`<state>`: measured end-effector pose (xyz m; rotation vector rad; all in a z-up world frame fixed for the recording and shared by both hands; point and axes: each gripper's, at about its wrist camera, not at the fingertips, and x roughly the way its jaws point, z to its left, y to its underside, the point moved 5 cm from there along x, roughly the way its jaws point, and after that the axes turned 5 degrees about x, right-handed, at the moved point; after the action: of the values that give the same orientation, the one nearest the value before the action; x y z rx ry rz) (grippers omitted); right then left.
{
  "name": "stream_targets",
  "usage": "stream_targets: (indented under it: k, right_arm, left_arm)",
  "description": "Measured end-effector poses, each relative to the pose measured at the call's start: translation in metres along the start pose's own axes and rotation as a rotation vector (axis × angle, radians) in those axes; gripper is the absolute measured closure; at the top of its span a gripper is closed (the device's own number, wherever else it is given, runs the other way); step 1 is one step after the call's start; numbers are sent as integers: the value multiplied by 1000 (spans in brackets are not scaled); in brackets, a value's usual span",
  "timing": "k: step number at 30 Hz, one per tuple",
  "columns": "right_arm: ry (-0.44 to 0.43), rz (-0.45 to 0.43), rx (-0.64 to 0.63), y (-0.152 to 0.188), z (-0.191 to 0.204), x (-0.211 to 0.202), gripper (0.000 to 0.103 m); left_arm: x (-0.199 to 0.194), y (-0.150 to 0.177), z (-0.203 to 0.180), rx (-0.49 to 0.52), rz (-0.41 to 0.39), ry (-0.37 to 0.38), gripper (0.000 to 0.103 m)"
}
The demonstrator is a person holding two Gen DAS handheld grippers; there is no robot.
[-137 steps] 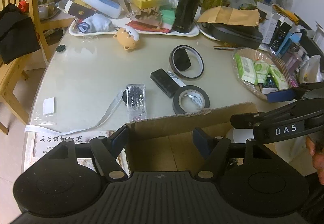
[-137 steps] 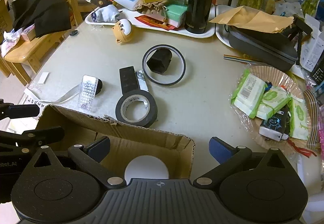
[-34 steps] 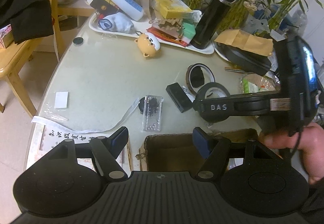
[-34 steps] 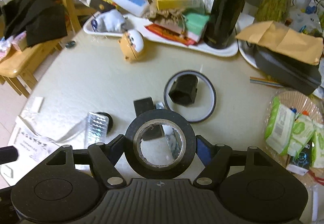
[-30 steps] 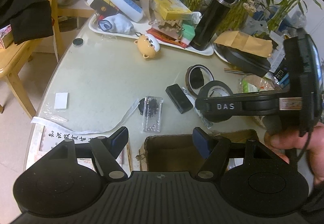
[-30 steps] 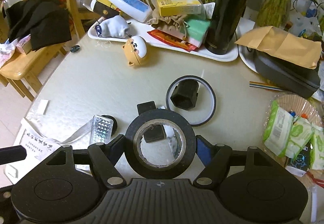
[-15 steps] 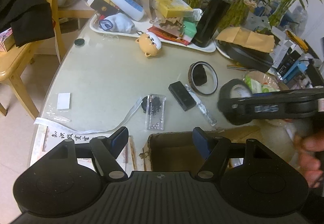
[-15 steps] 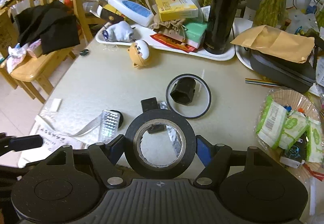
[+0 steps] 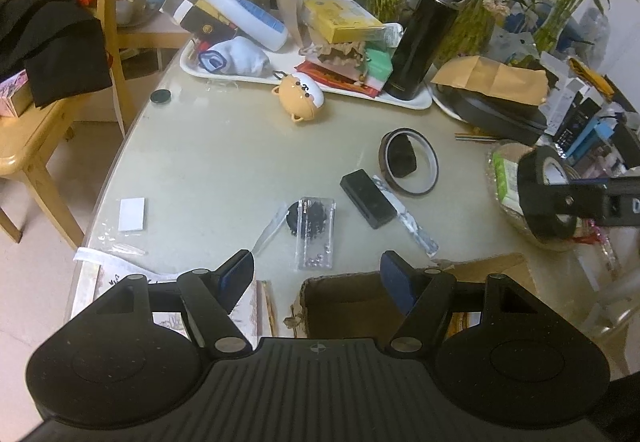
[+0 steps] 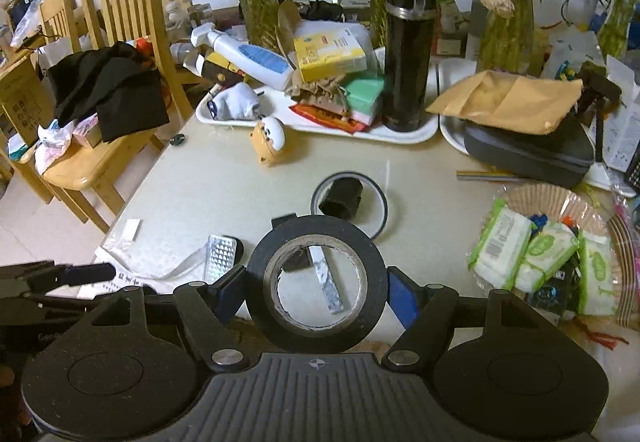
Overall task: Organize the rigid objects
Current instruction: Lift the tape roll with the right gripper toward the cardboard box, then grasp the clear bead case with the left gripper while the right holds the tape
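in the left wrist view, the left claw [image 9: 317,276] stands wide with nothing between its blue pads, hanging over the near edge of the counter [image 9: 224,158] above the open cardboard box [image 9: 344,300]. just beyond it lie a clear plastic case of small beads [image 9: 316,232], a black rectangular block [image 9: 367,198] and a thin tape ring [image 9: 408,161] with a small black piece inside it. farther back a white tray [image 9: 304,80] carries a black flask [image 9: 430,32], a yellow packet and a white bottle, and a small orange toy [image 9: 298,98] sits just in front of the tray. at the right edge the right claw [image 9: 560,198] shows from the side, clamped on the black tape roll [image 9: 538,198], which is lifted clear of the counter in front of a basket of wipes. in the right wrist view, the right claw [image 10: 316,288] grips the black tape roll [image 10: 316,284] upright by its outer rim, one blue pad pressed on each side, its open core facing the camera. through the core a white strip on the counter [image 10: 224,190] shows. beyond are the thin tape ring [image 10: 349,200], the black flask [image 10: 408,50] and the basket of wipes [image 10: 536,242] to the right.
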<state>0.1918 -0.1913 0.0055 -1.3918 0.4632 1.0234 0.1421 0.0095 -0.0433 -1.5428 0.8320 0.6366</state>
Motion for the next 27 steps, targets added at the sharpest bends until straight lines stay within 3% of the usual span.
stream_targets:
  k: [11, 27]
  right_arm:
    - [-36, 40, -21, 19, 2, -6, 27]
    - [-60, 94, -51, 28, 8, 7, 27]
  left_arm:
    - [15, -3, -3, 63, 7, -56, 34]
    - [68, -14, -8, 78, 124, -66, 34]
